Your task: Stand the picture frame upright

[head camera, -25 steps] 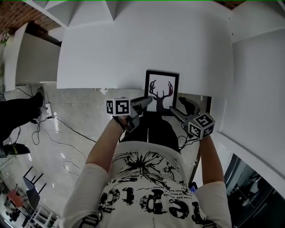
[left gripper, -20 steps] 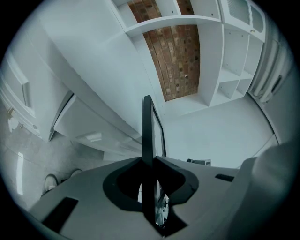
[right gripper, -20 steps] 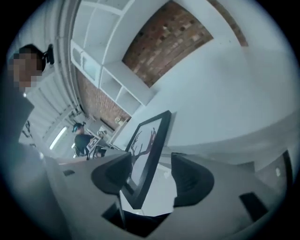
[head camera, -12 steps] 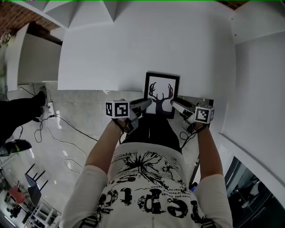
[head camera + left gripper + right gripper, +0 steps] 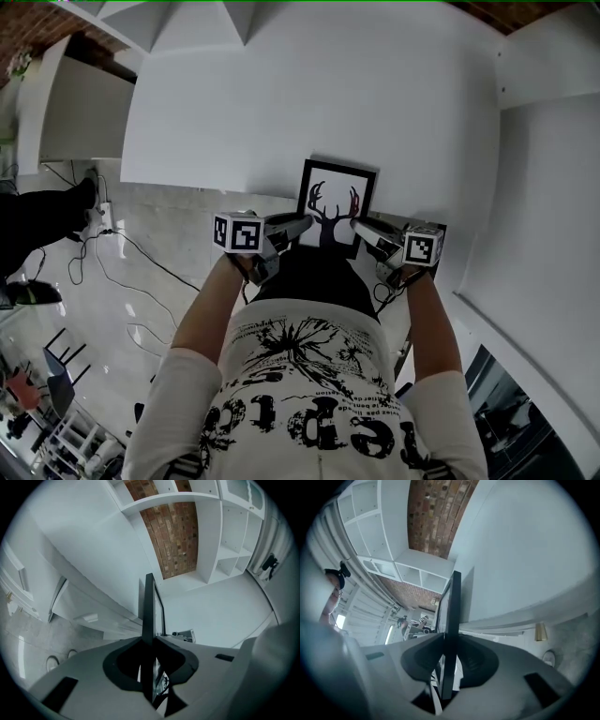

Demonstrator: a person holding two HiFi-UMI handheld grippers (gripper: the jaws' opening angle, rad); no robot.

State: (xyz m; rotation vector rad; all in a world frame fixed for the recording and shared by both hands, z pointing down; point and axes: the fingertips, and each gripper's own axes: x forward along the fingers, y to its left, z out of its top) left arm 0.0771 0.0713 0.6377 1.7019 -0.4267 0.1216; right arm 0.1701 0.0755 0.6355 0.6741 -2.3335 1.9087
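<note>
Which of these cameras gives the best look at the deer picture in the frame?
The head view: it shows the picture frame face-on, with its black border and the antlered deer silhouette visible. The left gripper view and the right gripper view each show only its thin dark edge, seen end-on and clamped between the jaws.

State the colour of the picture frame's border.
Black border on the picture frame; it shows best in the head view.
</note>
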